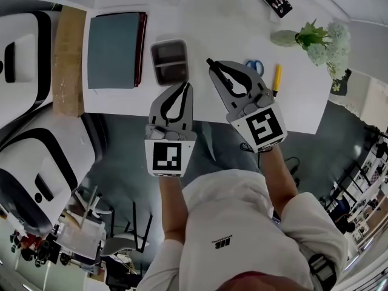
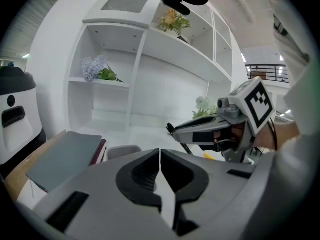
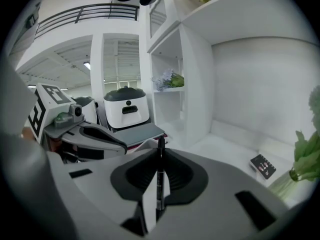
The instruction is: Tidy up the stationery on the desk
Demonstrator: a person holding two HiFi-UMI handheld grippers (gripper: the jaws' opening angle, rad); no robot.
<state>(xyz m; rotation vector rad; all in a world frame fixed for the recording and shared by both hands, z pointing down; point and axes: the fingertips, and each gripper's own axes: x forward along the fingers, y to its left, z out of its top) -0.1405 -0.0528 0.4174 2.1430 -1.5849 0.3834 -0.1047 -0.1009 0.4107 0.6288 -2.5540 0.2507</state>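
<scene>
1. Left tongs [image 1: 183, 85]: jaws pressed together with nothing between them. The body points straight ahead from the torso.
2. Right tongs [image 1: 210, 62]: jaws closed on a thin black pen [image 3: 160, 176]. The pen lies along the jaw line, its tip past the jaw ends.
3. The right tongs sit just beside the left, reach further forward, and have their tips angled toward the left.
4. Left forearm [image 1: 171, 205] and right forearm [image 1: 280, 174]: bare and extended forward.
5. Left marker cube [image 1: 167, 156] and right marker cube [image 1: 265, 128]: both face up.

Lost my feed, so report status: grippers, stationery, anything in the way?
Left gripper shut, empty. Right gripper shut on black pen. Scissors, yellow marker loose on desk. Nothing seen blocking grey tray.
</scene>
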